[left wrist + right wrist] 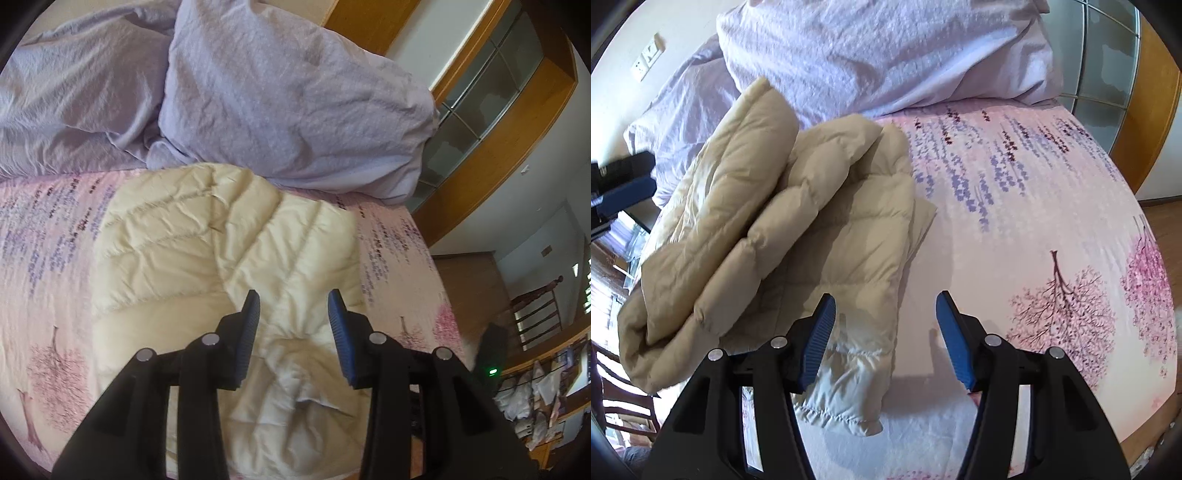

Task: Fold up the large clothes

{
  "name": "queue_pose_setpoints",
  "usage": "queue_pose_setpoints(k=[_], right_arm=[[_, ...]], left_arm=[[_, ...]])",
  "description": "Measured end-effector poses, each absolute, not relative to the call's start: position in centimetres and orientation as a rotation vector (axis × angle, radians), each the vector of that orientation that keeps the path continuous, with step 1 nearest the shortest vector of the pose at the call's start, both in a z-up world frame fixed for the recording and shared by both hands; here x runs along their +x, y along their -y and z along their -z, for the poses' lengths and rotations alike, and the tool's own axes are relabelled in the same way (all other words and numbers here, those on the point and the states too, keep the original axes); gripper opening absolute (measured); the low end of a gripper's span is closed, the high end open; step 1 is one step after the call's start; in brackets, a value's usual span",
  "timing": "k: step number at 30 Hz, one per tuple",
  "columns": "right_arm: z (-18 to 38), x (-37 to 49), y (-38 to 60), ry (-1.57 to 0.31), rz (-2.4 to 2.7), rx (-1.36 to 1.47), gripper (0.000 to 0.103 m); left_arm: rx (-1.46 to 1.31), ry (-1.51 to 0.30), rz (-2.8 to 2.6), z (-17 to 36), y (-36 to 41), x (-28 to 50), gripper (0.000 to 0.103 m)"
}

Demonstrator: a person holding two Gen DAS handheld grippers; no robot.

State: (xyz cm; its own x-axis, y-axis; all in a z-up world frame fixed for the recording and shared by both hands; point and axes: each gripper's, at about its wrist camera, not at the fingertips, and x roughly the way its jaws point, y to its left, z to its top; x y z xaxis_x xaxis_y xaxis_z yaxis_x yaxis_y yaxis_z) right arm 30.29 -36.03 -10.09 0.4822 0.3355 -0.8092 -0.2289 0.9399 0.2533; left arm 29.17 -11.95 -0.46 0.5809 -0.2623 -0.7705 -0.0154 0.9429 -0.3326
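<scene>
A cream quilted puffer jacket (177, 258) lies folded into a thick bundle on the pink floral bed sheet (1034, 221). My left gripper (293, 295) hovers just above the jacket's near part. It is open, and its blue pads do not press on the fabric. In the right wrist view the jacket (798, 206) shows stacked puffy layers, with a sleeve cuff (846, 417) sticking out toward me. My right gripper (886, 295) is open over the jacket's right edge and the bare sheet, holding nothing. One of the left gripper's pads (628, 192) shows at that view's left edge.
A lilac pillow (295, 103) and a crumpled lilac duvet (74, 92) lie behind the jacket. A wooden headboard with glass panels (498, 92) borders the bed. Wooden floor (469, 280) and a chair (535, 317) lie beyond the bed's edge.
</scene>
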Motion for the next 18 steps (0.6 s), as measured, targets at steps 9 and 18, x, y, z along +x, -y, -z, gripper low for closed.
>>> queue_pose_setpoints(k=[9,18], right_arm=[[7.6,31.6,36.3,-0.975,-0.341,0.144,0.067],[3.3,32.0,33.8,-0.899,-0.422,0.167,0.067]], left_arm=[[-0.253,-0.977,-0.068,2.9,5.0,29.6,0.043],[-0.318,-1.061,-0.08,7.3,4.0,29.6,0.043]])
